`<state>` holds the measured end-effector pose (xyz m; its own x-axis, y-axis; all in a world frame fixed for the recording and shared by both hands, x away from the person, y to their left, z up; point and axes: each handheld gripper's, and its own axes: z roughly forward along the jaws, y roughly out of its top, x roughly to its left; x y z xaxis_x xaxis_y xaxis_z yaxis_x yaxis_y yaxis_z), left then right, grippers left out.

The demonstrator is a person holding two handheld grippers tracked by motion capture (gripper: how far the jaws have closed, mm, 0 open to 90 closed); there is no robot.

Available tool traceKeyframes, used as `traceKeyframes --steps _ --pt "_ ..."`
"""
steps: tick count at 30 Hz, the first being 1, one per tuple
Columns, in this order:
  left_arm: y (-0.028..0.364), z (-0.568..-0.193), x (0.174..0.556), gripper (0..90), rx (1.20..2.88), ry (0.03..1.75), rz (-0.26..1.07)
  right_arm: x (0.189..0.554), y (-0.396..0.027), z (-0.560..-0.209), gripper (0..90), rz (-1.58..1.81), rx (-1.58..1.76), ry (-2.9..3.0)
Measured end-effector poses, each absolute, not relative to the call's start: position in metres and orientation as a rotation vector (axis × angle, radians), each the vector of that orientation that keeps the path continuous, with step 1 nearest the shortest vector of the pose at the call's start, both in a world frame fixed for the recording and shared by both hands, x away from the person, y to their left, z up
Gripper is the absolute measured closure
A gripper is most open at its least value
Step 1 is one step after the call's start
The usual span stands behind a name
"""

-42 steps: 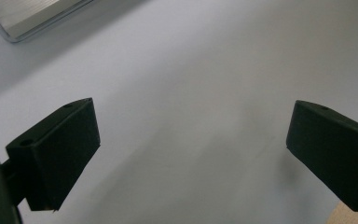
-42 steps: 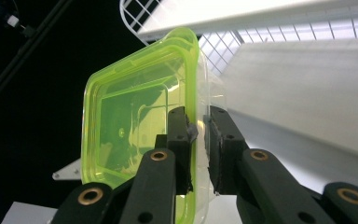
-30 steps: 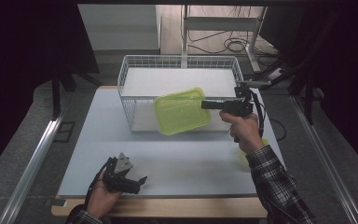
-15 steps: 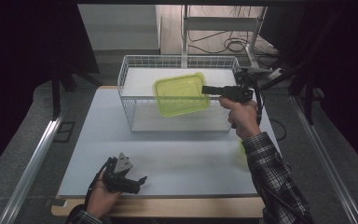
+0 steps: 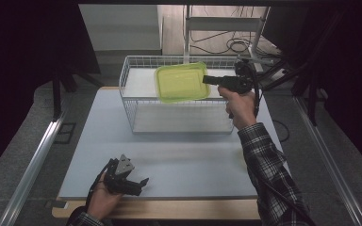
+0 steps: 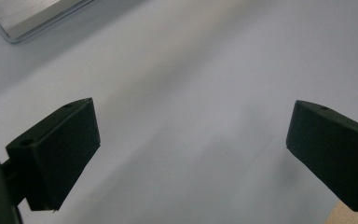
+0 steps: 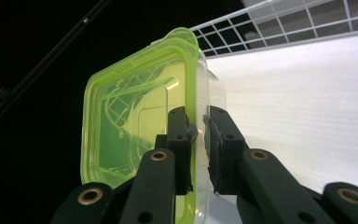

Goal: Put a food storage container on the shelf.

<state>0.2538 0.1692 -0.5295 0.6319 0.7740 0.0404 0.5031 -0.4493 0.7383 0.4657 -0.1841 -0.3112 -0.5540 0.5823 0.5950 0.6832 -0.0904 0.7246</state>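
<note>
Right hand: the right gripper (image 5: 206, 79) is held level above the wire basket (image 5: 128, 77), arm stretched from 5 o'clock, jaws pointing toward 9 o'clock.
Right tool: its 2 jaws are pinched narrow on the rim of a green container (image 5: 181, 82); the right gripper view (image 7: 198, 140) shows 1 pad on each side of the edge.
Container: (image 7: 140, 126) tilted on edge, over the basket's back half at 12 o'clock.
Left hand: the left gripper (image 5: 141, 182) rests low on the table (image 5: 179, 160) at 7 o'clock.
Left tool: jaws spread wide, nothing between them (image 6: 191, 140).
Around: a metal stand (image 5: 188, 33) behind the basket; basket wall (image 7: 279, 18) just beside the container.
</note>
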Motion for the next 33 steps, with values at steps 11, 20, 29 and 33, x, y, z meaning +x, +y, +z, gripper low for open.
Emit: traceKeyframes --steps 11,20,29,33 --pt "0.169 -0.53 0.254 2.5 2.15 0.986 0.493 0.483 -0.179 -0.317 79.8 -1.741 -1.546 -2.04" --pt "0.169 -0.53 0.254 2.5 2.155 0.982 0.49 0.489 -0.175 -0.319 79.4 -1.734 -1.596 -2.076" --pt "0.168 -0.531 0.254 2.5 2.158 0.983 0.488 0.489 -0.169 -0.315 74.0 -1.697 -1.633 -2.261" --pt "0.168 -0.531 0.254 2.5 2.164 0.981 0.487 0.492 -0.166 -0.315 72.1 -1.683 -1.643 -2.312"
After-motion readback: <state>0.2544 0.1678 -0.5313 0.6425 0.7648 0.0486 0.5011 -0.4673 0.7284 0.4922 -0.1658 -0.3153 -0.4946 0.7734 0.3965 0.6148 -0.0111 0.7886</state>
